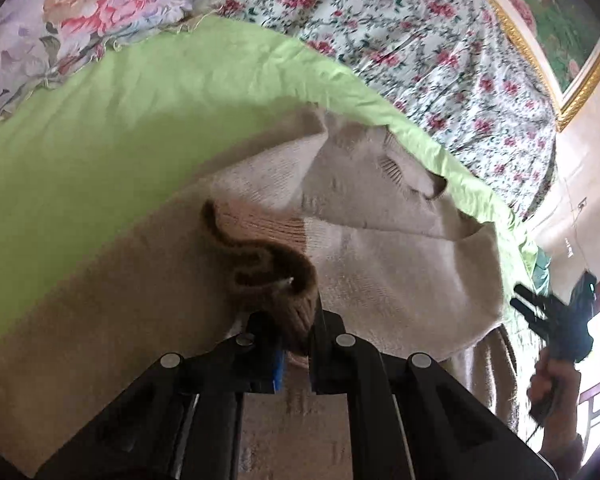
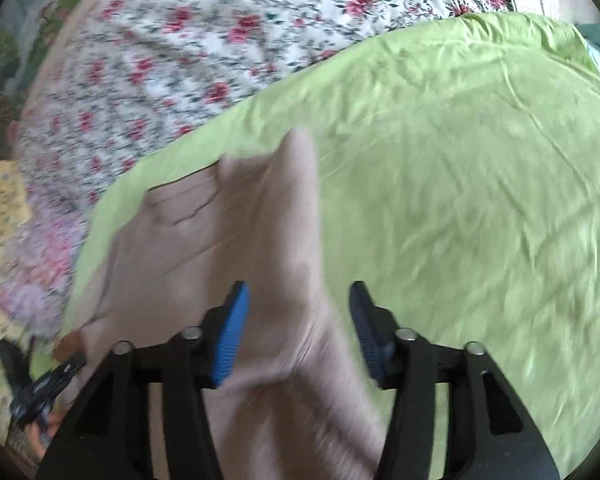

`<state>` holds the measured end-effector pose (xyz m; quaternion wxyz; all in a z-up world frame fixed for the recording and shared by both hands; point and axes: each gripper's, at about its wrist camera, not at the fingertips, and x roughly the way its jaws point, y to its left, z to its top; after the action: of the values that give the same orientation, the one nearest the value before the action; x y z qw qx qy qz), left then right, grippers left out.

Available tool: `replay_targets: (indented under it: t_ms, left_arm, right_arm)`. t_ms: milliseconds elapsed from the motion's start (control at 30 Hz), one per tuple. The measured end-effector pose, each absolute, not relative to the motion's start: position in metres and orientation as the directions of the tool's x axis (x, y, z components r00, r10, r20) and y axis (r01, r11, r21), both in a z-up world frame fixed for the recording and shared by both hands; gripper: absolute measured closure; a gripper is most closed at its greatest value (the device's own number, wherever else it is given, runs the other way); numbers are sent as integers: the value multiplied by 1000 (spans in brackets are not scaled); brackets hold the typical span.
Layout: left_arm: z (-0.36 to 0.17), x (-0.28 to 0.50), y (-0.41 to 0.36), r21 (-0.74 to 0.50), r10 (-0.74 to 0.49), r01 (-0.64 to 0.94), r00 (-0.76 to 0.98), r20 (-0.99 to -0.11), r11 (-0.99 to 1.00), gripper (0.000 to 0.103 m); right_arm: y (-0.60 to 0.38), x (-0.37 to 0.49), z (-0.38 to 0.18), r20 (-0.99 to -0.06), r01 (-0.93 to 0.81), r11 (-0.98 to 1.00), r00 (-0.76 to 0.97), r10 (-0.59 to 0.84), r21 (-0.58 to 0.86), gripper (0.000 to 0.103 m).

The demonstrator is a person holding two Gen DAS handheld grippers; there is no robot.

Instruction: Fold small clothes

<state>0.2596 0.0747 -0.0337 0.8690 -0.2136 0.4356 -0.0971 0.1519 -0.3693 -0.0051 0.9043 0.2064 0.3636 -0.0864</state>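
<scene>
A beige knitted sweater [image 1: 380,216] with a brown ribbed cuff [image 1: 276,276] lies on a lime green cloth [image 1: 100,140]. My left gripper [image 1: 296,332] is shut on the brown cuff and holds it over the sweater's body. In the right wrist view the sweater [image 2: 236,232] is blurred, and a part of it runs between the fingers. My right gripper [image 2: 296,320] is open above it, blue pads [image 2: 230,328] wide apart. The right gripper also shows at the far right of the left wrist view [image 1: 548,320].
The green cloth [image 2: 460,160] covers a bed with a floral sheet [image 1: 400,20]. A flowered pillow [image 1: 80,12] lies at the back left. A gold-framed picture [image 1: 572,48] hangs on the wall at right.
</scene>
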Motion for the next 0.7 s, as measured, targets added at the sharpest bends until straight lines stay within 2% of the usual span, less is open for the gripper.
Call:
replay_targets:
  t_ms: [167, 200, 233, 267, 333, 467, 567, 700]
  left_arm:
    - [-38, 259, 75, -429, -334, -18, 599, -728, 903, 96]
    - [-38, 259, 73, -419, -327, -15, 599, -731, 908, 96]
    - [-37, 260, 71, -407, -319, -13, 598, -735, 913, 96]
    - [-34, 261, 66, -404, -322, -3, 598, -734, 915, 96]
    - [-24, 262, 58, -412, -348, 40, 613, -709, 910, 96]
    - [-3, 271, 26, -434, -421, 157, 658, -624, 887, 96]
    - [-11, 286, 15, -339, -359, 173, 691, -627, 925, 96]
    - [-37, 297, 35, -310, -322, 139, 655, -684, 941, 96]
  right_arm:
    - [-384, 209, -23, -754, 316, 909, 657, -4, 270, 46]
    - [-385, 219, -30, -770, 305, 913, 637, 14, 269, 63]
    - [-385, 224, -33, -783, 297, 916, 622, 28, 269, 88]
    - [-386, 228, -32, -793, 286, 922, 608, 37, 262, 93]
    - [-390, 216, -7, -760, 280, 925, 650, 14, 256, 95]
    - [-391, 190, 36, -679, 273, 953, 725, -115, 131, 95]
    - [-407, 194, 22, -706, 302, 945, 697, -130, 123, 95]
    - [-421, 199, -15, -752, 348, 925, 648, -119, 153, 95]
